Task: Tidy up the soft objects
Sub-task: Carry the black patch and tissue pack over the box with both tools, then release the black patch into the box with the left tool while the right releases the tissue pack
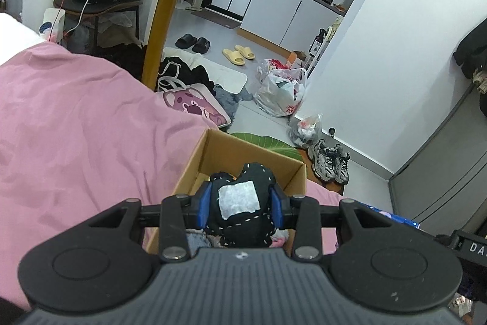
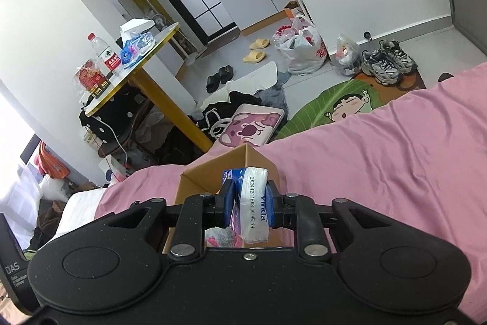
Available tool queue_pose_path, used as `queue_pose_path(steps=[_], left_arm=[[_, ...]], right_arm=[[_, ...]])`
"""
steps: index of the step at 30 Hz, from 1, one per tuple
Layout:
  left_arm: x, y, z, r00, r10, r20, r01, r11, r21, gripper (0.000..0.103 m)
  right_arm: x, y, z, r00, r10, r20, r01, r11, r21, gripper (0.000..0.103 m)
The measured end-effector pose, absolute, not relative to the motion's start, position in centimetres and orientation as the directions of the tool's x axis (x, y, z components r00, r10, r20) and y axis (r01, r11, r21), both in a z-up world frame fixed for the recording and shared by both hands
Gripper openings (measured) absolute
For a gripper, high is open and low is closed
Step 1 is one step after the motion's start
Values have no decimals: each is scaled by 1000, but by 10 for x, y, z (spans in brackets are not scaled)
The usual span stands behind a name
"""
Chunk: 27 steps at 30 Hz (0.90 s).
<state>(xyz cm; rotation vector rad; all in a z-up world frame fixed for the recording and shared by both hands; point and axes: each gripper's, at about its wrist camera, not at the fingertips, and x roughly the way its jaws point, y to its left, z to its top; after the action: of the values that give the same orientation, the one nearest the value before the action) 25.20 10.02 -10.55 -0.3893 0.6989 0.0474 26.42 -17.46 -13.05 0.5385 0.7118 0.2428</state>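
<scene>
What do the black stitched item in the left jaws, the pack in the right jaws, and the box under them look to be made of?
Black plush toy: matte dark fabric, probably felt or fleece, with white running stitches and a fuzzy white patch.
Tissue pack: glossy thin plastic film, printed with a date code and lettering, and it dents under the grip.
Box: plain brown cardboard, matte, with folded walls.

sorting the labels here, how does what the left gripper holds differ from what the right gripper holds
The left gripper is shut on a black stuffed toy: rounded, with white stitching and a white patch. The right gripper is shut on a tissue pack: flat-sided, white and blue plastic wrap with printed text. The toy bulges past the pads; the pack stands edge-on between them. Both are soft and held over the cardboard box.
</scene>
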Motion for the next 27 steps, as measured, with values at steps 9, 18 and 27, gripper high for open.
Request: queue_pose_path(steps=[9,18,27], left_arm=[[269,113,-126,747,-71,-661,-210,918,-336,38],[277,124,-145,697,-84,-712,-254,899,-356,41],[279,129,-148,673,-110,-731,-274,881,-385,56]], right_arm=[[279,-160,-136,725,390,-568,-33,843,538,21],[292,-141,-143,706,404,-582,-59,852,520,21],[309,-126,-142,706,398,-586,-65,860,505,21]])
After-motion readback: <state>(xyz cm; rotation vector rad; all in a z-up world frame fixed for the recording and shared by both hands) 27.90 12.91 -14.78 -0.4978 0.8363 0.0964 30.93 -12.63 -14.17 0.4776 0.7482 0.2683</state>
